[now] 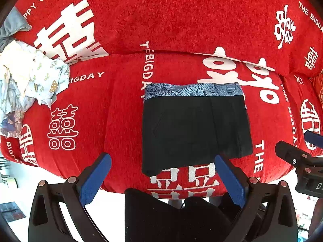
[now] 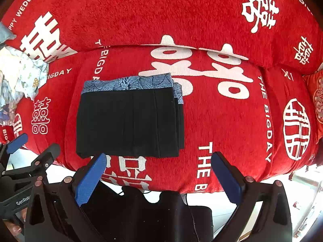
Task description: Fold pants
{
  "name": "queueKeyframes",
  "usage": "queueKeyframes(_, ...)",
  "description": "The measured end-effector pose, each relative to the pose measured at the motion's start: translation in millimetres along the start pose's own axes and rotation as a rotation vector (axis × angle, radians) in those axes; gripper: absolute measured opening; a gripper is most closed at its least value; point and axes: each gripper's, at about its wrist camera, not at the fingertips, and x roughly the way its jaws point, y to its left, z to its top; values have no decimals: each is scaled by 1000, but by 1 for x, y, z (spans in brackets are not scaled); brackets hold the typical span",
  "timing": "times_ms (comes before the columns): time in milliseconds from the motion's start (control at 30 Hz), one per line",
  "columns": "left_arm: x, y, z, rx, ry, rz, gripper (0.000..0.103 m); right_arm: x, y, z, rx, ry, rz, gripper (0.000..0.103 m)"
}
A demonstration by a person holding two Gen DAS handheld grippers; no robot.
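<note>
The black pants (image 1: 193, 129) with a blue patterned waistband lie folded into a flat rectangle on the red sofa seat (image 1: 113, 111). They also show in the right wrist view (image 2: 129, 123). My left gripper (image 1: 163, 167) is open and empty, just in front of the pants' near edge. My right gripper (image 2: 158, 166) is open and empty, in front of the pants' near right corner. The right gripper shows at the right edge of the left wrist view (image 1: 298, 157), and the left gripper at the left edge of the right wrist view (image 2: 30, 151).
A crumpled pale patterned cloth (image 1: 30, 76) lies at the left end of the sofa, also in the right wrist view (image 2: 22, 74). The red backrest (image 1: 171, 14) rises behind the seat. White floor (image 1: 24, 177) lies below the seat's front edge.
</note>
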Motion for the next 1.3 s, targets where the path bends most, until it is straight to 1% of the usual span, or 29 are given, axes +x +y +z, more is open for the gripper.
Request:
queueKeyframes(267,-1,-1,-1,5,-2,11,103,-1,1,1,0,-2,-1,103)
queueKeyframes(400,2,-1,-2,12,10,41,103,-1,1,1,-1,-2,-2,103)
queueKeyframes(700,1,3,-4,5,11,28,103,0,2,-1,0,-2,-4,103)
queueKeyframes(967,-1,2,-4,14,-3,39,103,0,3,-3,-1,-1,-4,103)
queueKeyframes(1300,0,0,-5,6,-1,40,103,2,5,-5,-12,4,-1,103)
